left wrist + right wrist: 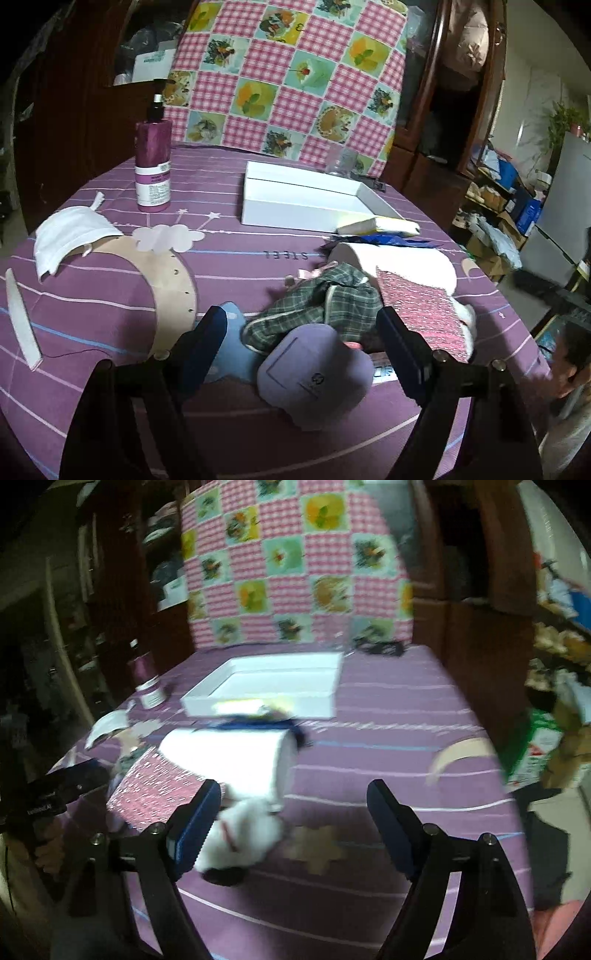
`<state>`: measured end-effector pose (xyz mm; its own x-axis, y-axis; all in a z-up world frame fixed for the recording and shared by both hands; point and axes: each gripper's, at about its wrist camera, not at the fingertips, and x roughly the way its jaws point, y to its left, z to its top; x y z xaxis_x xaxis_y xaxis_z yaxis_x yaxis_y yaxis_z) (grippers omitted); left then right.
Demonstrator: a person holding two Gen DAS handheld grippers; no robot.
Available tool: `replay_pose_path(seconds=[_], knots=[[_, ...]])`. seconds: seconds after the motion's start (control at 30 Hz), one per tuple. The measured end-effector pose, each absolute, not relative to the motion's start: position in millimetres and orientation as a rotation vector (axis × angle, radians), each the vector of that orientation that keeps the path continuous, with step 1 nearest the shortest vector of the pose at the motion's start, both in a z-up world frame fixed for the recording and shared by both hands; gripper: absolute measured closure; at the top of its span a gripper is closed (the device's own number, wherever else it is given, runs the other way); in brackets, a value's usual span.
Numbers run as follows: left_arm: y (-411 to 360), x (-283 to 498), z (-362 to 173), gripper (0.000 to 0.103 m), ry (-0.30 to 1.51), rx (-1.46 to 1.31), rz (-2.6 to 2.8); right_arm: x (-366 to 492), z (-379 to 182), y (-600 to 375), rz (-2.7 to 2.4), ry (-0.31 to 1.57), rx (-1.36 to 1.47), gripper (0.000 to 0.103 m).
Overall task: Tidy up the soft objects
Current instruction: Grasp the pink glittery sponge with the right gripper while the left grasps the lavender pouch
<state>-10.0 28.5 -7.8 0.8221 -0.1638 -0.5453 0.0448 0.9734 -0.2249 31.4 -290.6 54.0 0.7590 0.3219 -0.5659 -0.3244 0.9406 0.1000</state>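
Soft things lay heaped on the purple surface (110, 314) short of the white tray (255, 199); plaid cloth (332, 299) and lilac pouch (314, 380) sat between the gaping left hand-held gripper (303, 343); right hand-held gripper (291, 812) gaped empty beside the white plush (243, 830). Judged: picking step; next, close on one piece, carry to tray.

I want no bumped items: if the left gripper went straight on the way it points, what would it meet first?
Likely the green plaid cloth, lying between the open left gripper fingers just past the lilac pouch; depth is uncertain in the fisheye view.
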Motion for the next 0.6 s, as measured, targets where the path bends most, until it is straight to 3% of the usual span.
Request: replay_pose_path(seconds=[0.3, 0.6], knots=[[31, -14, -5, 0.019, 0.578, -0.197, -0.097, 30, 117, -266, 0.494, 0.583, -0.02, 0.015], [24, -12, -11, 0.019, 0.647, -0.193, -0.223, 56, 42, -177, 0.775, 0.681, -0.07, 0.015]])
